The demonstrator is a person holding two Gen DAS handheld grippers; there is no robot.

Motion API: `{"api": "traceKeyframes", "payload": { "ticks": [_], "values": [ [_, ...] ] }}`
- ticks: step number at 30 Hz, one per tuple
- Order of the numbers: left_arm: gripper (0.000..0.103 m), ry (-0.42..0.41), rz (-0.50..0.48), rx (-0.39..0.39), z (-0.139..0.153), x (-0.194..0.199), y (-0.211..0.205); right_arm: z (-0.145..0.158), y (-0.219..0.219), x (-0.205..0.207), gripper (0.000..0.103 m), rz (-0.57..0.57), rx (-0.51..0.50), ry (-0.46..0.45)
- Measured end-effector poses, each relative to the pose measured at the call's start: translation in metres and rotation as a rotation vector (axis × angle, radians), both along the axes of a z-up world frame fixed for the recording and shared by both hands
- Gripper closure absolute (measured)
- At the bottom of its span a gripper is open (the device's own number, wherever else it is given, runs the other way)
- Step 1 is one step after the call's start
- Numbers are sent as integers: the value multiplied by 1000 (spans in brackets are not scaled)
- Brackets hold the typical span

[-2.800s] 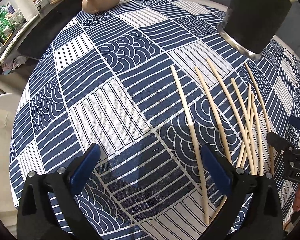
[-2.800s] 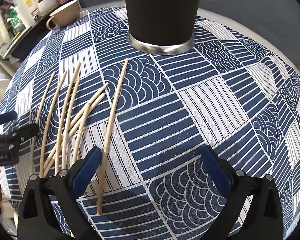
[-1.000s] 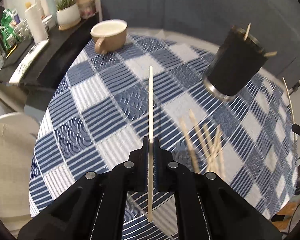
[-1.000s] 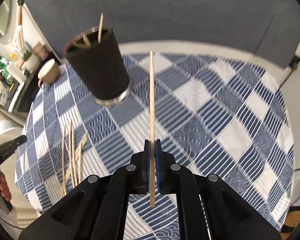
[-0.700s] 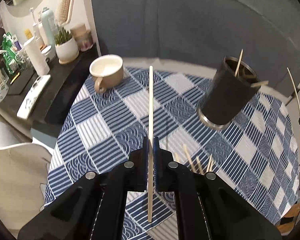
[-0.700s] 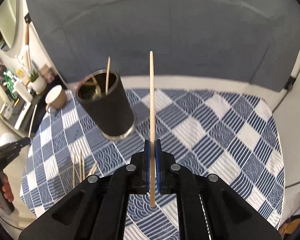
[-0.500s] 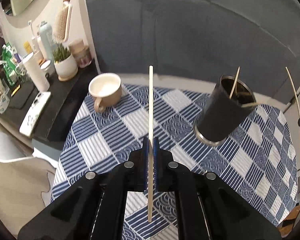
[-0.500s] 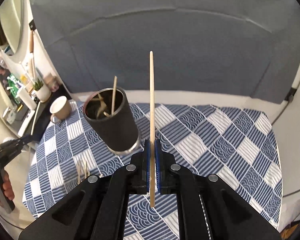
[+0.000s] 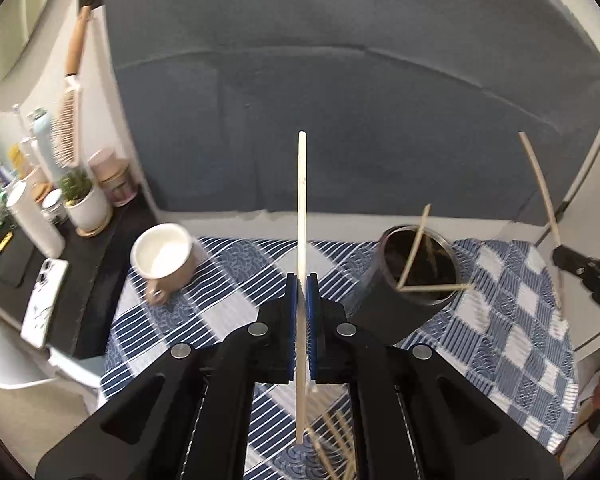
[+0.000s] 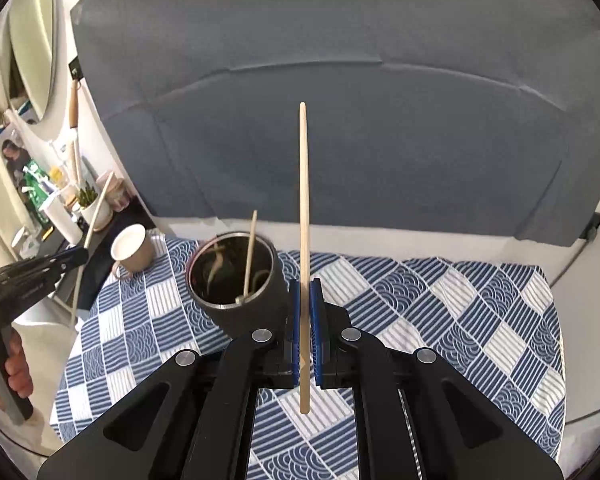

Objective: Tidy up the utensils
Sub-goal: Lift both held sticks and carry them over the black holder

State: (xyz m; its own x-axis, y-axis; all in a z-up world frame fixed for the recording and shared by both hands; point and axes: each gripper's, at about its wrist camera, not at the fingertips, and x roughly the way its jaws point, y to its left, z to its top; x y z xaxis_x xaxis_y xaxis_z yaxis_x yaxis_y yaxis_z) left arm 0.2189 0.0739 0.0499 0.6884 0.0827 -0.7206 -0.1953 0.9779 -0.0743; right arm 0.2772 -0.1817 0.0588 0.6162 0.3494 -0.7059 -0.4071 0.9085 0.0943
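Since a second earlier both grippers, left point(image 9: 301, 294) and right point(image 10: 305, 300), had risen, each pinching one chopstick point(image 9: 301, 208) above the black cup point(image 10: 240, 284), ready for dropping in.

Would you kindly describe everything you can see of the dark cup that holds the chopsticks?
The cup is a tall, dark matte cylinder with a shiny metal rim and inside. It stands upright on the blue and white patterned tablecloth, right of the beige mug. A few pale wooden chopsticks lean inside it, one poking well above the rim. Neither gripper touches it.
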Motion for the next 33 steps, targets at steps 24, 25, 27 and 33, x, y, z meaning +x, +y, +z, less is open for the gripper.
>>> {"api": "traceKeyframes", "payload": {
  "ticks": [24,25,27,33],
  "values": [
    [98,-205,-256,-235,8,79,-27,-2,17,52,98,141,410,-77],
    [98,-219,-265,-243,7,81,-27,-5,20,54,98,146,413,-80],
    [98,-246,-287,-261,4,84,-27,-14,27,58,98,165,430,-84],
    [98,-327,-323,-306,-8,95,-25,-41,44,71,98,205,475,-79]
  ]
}}
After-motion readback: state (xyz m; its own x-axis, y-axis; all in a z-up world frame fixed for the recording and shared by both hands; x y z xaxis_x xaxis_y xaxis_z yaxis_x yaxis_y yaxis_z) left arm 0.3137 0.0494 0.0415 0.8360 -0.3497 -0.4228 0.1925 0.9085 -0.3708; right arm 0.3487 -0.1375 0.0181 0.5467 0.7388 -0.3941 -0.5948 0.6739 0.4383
